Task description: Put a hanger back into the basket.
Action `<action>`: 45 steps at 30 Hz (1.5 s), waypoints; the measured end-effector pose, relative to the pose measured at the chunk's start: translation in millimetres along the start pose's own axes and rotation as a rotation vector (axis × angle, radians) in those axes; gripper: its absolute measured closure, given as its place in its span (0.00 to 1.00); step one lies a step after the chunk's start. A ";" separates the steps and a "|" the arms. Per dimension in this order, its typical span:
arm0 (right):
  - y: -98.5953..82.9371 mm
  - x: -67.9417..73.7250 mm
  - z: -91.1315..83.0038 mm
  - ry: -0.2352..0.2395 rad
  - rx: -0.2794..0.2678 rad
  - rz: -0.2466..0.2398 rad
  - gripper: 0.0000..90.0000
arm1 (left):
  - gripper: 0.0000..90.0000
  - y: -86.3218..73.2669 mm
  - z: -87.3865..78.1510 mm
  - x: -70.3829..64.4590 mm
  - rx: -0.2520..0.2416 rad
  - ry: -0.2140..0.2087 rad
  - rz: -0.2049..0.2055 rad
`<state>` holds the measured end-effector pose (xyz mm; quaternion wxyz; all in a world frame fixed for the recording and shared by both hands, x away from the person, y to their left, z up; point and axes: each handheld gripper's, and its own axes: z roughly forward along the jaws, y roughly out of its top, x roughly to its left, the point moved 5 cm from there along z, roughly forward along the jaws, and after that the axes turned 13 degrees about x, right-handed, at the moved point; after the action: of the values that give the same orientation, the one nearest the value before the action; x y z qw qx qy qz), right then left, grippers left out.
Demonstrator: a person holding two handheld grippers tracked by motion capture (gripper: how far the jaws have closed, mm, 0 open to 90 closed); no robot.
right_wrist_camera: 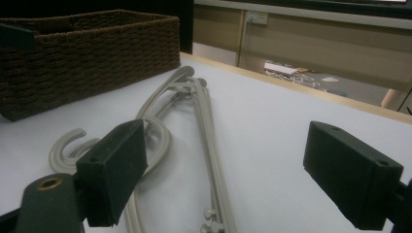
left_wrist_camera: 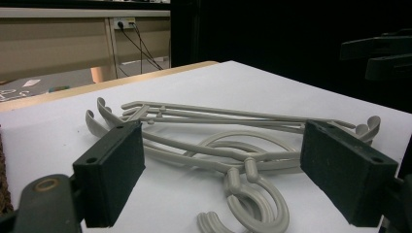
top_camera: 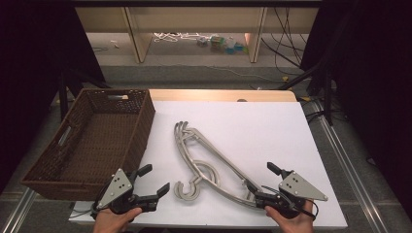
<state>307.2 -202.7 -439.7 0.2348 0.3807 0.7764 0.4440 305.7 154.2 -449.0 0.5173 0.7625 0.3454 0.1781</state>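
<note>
Several grey plastic hangers [top_camera: 183, 133] lie stacked on the white table [top_camera: 262, 131], arms running from the middle toward the near right, hooks curling toward the near edge. My left gripper [top_camera: 154, 178] is open at the near left, just left of the hooks and clear of them. In the left gripper view, the hangers [left_wrist_camera: 236, 179] lie ahead between the wide-apart jaws of the left gripper [left_wrist_camera: 228, 172]. My right gripper [top_camera: 262, 179] is open at the near right, by the hangers' near end. In the right gripper view, the hangers [right_wrist_camera: 210, 141] run ahead past the left jaw of the right gripper [right_wrist_camera: 233, 172].
A brown wicker basket [top_camera: 138, 141] with nothing in it stands at the table's left edge and overhangs it; it appears as the basket [right_wrist_camera: 97, 53] at the right gripper view's upper left. The table's right half is bare white. Beyond the far edge are floor, cables and shelf legs.
</note>
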 end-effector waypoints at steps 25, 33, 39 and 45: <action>13.4 23.9 21.9 0.094 0.093 -0.164 0.24 | 0.18 -0.5 1.6 1.8 0.000 0.002 -0.003; 19.1 46.1 50.3 0.132 0.231 -0.288 0.30 | 0.18 -0.1 2.0 2.4 0.000 0.005 -0.001; 13.7 53.0 66.7 0.138 0.379 -0.332 0.33 | 0.18 -0.1 2.0 3.2 0.002 0.004 0.002; 0.5 57.3 85.4 0.185 0.529 -0.331 0.42 | 0.18 -0.1 1.9 2.9 0.001 0.007 -0.004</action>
<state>333.0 -113.0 -483.1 0.1251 0.2551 0.9343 0.2153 308.9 155.0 -450.1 0.5160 0.7614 0.3490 0.1795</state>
